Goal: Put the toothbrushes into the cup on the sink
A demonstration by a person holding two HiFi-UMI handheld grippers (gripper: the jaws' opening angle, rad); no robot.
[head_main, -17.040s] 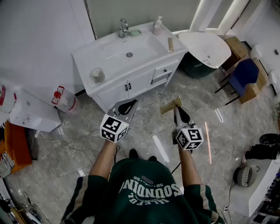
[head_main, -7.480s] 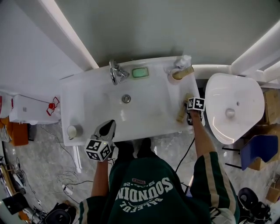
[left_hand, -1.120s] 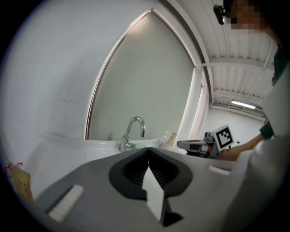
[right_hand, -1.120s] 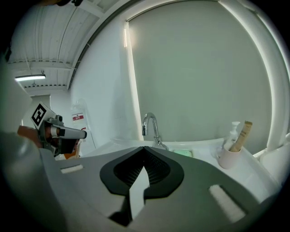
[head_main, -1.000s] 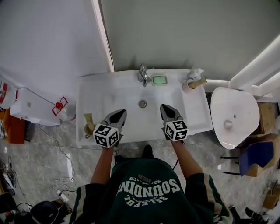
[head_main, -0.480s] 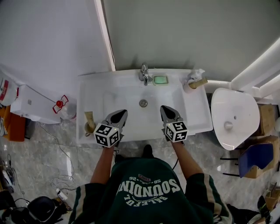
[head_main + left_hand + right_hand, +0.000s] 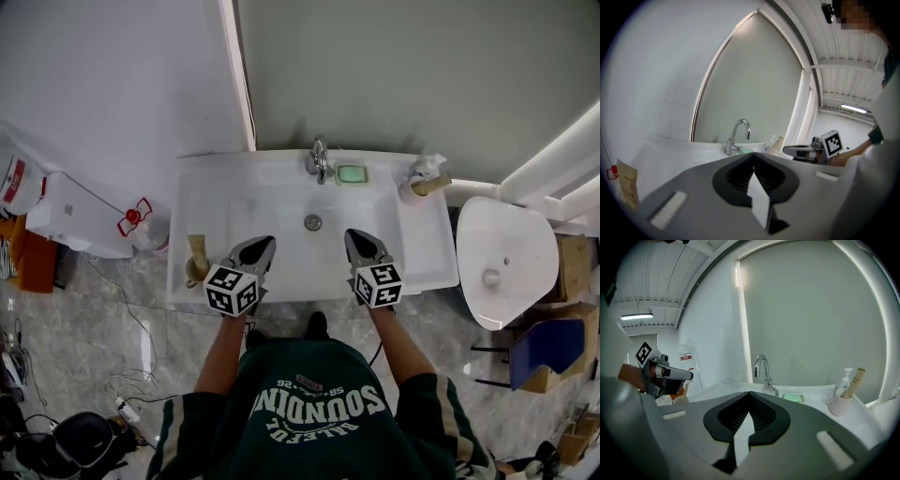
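Observation:
On the white sink top (image 7: 427,253) a cup (image 7: 196,271) at the front left corner holds a tan toothbrush pack (image 7: 197,251), seen also as the pack (image 7: 628,190) in the left gripper view. A second cup (image 7: 411,190) at the back right holds another toothbrush (image 7: 434,185); the right gripper view shows this cup (image 7: 840,405) and its toothbrush (image 7: 854,379). My left gripper (image 7: 263,242) and right gripper (image 7: 354,234) hover side by side over the basin's front edge. Both are shut with nothing between the jaws.
A faucet (image 7: 319,159) and green soap (image 7: 352,173) sit at the back of the basin, with a pump bottle (image 7: 843,380) beside the right cup. A white toilet (image 7: 497,253) stands to the right, a white box (image 7: 75,220) to the left.
Over the last second both grippers stay put and shut; only the view drifts slightly. Earlier, the right gripper carried a toothbrush pack, and the left cup stood without one.

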